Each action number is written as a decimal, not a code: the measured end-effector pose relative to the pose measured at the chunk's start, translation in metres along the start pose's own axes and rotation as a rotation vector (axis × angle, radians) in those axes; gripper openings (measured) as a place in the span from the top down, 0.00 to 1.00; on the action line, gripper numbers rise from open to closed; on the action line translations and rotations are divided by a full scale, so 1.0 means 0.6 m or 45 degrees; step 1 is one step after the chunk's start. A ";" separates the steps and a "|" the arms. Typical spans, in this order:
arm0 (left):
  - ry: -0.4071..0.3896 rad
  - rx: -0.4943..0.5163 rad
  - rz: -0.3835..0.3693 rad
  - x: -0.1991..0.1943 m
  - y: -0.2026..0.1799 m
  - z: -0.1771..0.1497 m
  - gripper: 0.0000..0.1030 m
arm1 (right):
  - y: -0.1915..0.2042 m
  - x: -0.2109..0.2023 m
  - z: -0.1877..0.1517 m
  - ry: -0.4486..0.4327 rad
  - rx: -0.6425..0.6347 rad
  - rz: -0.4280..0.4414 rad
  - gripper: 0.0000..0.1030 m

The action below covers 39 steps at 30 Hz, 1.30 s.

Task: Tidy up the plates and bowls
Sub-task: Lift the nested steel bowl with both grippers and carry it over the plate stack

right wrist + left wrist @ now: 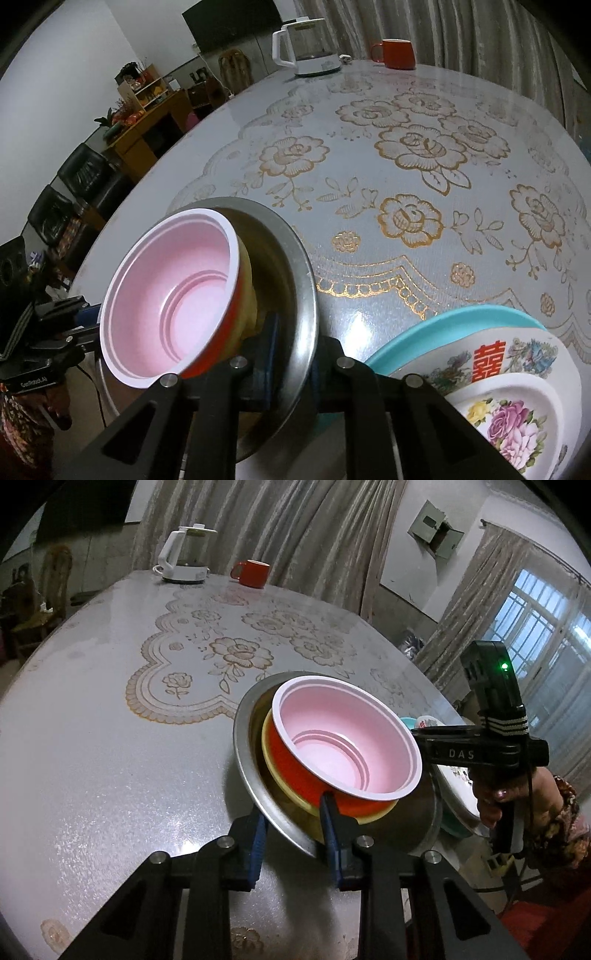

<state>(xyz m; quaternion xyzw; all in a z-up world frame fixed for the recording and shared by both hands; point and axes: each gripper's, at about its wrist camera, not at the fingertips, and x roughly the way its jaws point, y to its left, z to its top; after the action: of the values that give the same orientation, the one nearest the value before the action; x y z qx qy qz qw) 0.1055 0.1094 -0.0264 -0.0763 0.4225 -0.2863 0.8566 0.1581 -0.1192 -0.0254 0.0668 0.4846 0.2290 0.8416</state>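
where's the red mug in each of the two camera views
Left wrist: the red mug stands at the table's far edge, upper centre-left, just right of the white kettle.
Right wrist: the red mug sits at the top, right of centre, again right of the kettle.
Shared landmark: the white kettle.

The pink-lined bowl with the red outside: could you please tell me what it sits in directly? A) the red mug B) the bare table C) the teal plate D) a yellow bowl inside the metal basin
D: the pink-lined bowl nests in a yellow bowl, which sits in the metal basin.
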 end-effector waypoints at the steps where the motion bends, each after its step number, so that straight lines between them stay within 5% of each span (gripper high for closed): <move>1: -0.010 0.008 0.007 0.000 -0.002 0.000 0.73 | 0.003 -0.001 0.000 -0.006 -0.020 -0.009 0.87; 15: -0.090 0.084 -0.011 -0.017 -0.048 0.028 0.73 | -0.007 -0.064 -0.005 -0.129 0.015 0.021 0.86; 39: -0.065 0.269 -0.251 0.047 -0.217 0.072 0.73 | -0.116 -0.242 -0.116 -0.297 0.259 -0.135 0.86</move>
<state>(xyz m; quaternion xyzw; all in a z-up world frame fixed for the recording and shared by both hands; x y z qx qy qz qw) 0.0968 -0.0185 0.0300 -0.0341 0.3587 -0.4098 0.8380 0.0595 -0.2539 0.0293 0.1521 0.4072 0.1248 0.8919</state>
